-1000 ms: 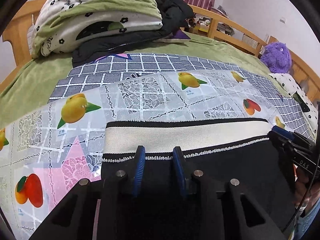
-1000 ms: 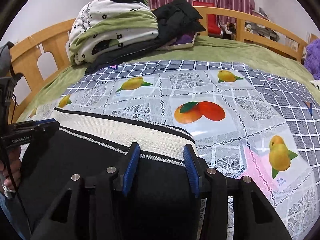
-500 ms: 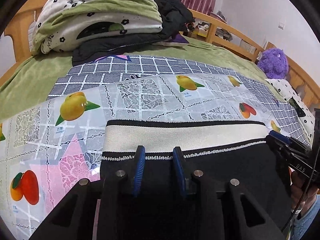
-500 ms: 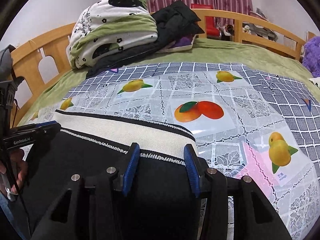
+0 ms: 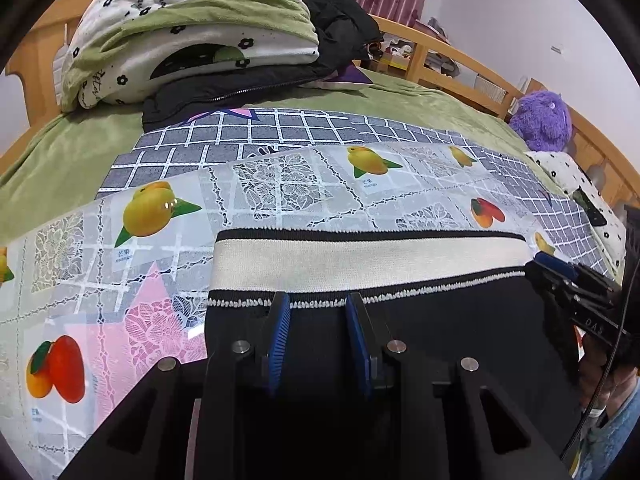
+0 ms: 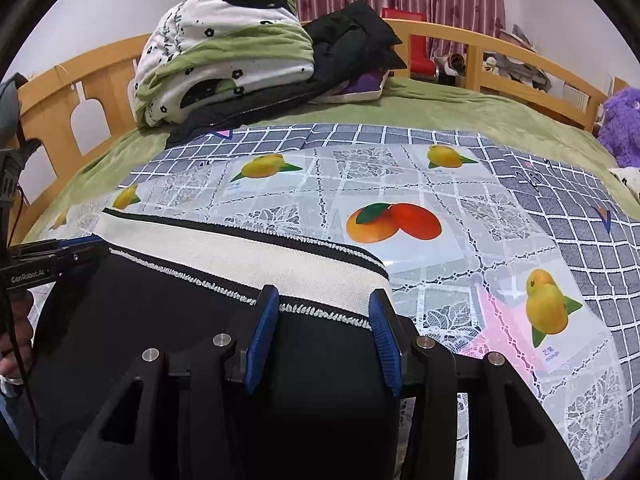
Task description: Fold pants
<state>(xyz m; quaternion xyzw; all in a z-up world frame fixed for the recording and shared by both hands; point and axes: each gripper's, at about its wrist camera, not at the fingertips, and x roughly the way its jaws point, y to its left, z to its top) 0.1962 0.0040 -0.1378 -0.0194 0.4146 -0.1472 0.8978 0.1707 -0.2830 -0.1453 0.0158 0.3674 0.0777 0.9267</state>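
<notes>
The bed [image 5: 60, 168] carried a fruit-print plastic sheet [image 5: 280, 184] across its near half, with a pile of bedding [image 5: 192, 28] at the far left corner. The pants [image 5: 420, 332], black with a cream waistband [image 5: 360, 256], lay flat on that sheet at the near edge, waistband toward the far side. We held the left gripper [image 5: 318, 312] over the left part of the waistband seam and the right gripper [image 6: 324, 312] over the right end; both had their jaws parted, clasping nothing. We judged the step in hand to be positioning for the first fold. The next move called for clamping the cloth at both points and lifting evenly, keeping the waistband straight.
</notes>
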